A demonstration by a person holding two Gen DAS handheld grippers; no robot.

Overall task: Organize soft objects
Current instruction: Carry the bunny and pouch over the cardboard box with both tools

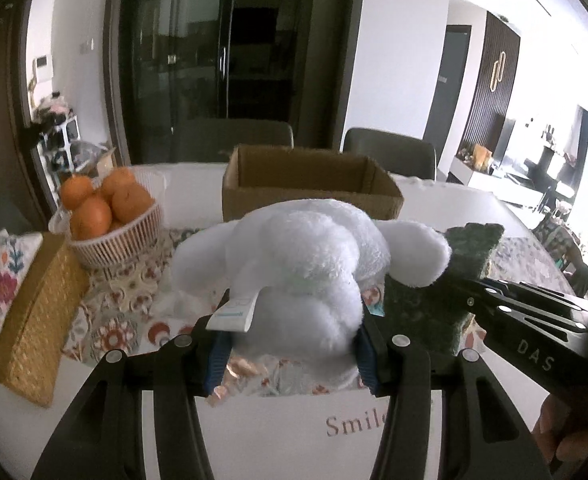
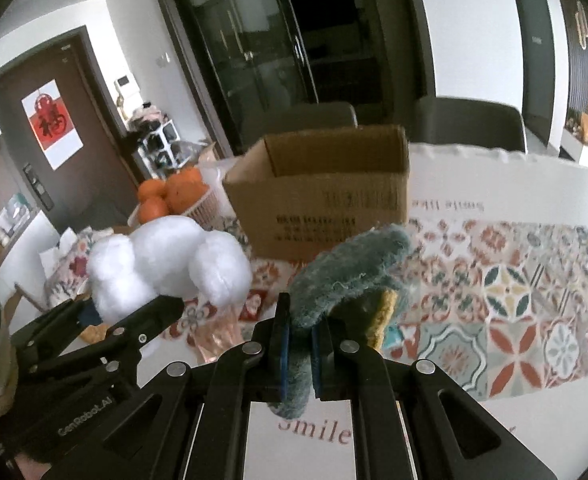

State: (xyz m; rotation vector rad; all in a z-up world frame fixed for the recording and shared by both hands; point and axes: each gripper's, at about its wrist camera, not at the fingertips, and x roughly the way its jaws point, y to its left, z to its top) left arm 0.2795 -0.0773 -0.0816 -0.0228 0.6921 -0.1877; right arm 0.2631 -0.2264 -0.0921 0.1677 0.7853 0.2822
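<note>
While both tools are lifted above the table (image 2: pixel 494 184) and point downward toward it, we hold our left gripper (image 1: pixel 290 344) clamped on a white plush toy (image 1: pixel 294 264), its blue pads pressing the soft body from both sides. Our right gripper (image 2: pixel 300 356) has its jaws almost together, pinching a green scouring sponge (image 2: pixel 350 272) that stands up between them.

Only a small part of our right hand (image 1: pixel 566 432) shows, at the lower right edge of the left view; the left hand is hard to make out. The toy's face is hidden, and its white label (image 1: pixel 234 312) is too blurred to read.

In the left view the fruit basket (image 1: pixel 122 240) with oranges (image 1: pixel 106 200) is clear and a woven box (image 1: pixel 34 320) lies beside it. The right view alone shows the printed side of the cardboard box (image 2: pixel 326 200), the yellow layer under the sponge, and the patterned cloth (image 2: pixel 514 288) spreading to the right.
</note>
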